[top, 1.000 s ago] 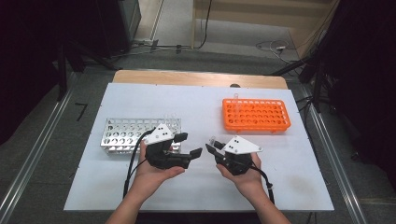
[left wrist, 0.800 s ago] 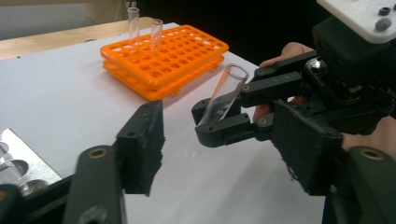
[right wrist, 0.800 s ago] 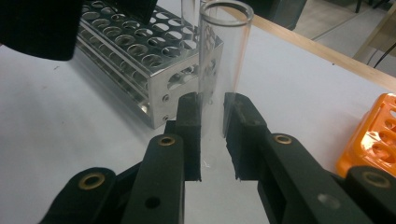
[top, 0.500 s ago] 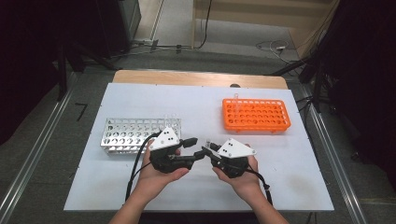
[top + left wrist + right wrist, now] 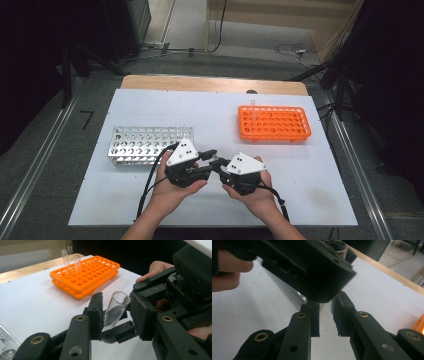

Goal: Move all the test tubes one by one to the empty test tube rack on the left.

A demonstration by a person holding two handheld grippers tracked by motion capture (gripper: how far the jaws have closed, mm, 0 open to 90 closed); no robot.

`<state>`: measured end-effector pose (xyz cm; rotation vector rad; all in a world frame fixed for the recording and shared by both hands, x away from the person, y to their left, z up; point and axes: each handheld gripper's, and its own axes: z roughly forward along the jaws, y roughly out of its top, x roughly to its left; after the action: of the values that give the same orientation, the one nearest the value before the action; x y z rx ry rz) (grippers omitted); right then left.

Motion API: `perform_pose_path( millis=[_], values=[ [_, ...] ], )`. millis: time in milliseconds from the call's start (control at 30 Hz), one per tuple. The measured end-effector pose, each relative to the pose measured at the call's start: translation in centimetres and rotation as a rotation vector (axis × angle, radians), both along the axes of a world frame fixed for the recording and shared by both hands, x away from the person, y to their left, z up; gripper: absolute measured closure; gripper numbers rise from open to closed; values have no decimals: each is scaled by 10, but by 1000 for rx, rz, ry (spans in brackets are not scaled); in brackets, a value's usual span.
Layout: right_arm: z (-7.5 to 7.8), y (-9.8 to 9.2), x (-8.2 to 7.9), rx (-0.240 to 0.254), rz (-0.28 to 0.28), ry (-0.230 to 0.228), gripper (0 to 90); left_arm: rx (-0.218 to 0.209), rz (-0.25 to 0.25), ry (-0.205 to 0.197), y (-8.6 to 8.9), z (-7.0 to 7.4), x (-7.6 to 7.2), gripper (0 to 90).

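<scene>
A clear test tube (image 5: pixel 116 307) leans between the pads of my left gripper (image 5: pixel 116 313). Its jaws have just been closing on it, and the pads stand close on either side with a small gap still showing. My right gripper (image 5: pixel 325 315) is shut on the same tube (image 5: pixel 326 308) lower down. In the high view the two grippers meet tip to tip at the table's front middle, left gripper (image 5: pixel 211 157) and right gripper (image 5: pixel 218 165), each held in a hand.
An orange rack (image 5: pixel 274 123) sits at the back right, with two clear tubes standing at its far corner (image 5: pixel 65 256). A metal rack (image 5: pixel 147 144) lies to the left of the hands, a few clear tubes at its right end. The white table top (image 5: pixel 210 107) ends in a wooden strip.
The left gripper has come right to meet the right gripper, and its jaws have narrowed around the tube. The right hand has kept still.
</scene>
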<state>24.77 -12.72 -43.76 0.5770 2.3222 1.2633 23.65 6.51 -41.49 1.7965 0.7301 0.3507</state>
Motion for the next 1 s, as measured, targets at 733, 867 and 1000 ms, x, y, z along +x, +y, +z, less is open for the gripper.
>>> perform_pose_path(
  millis=[733, 867, 1000],
  values=[
    [5, -23, 13, 109, 29, 116, 220, -16, 79, -45, 17, 8, 5, 765],
    [6, -40, 20, 147, 16, 149, 81, -20, 100, -40, 26, 10, 11, 765],
    [4, -59, 24, 177, 8, 168, 5, -27, 123, -37, 36, 13, 16, 765]
  ],
)
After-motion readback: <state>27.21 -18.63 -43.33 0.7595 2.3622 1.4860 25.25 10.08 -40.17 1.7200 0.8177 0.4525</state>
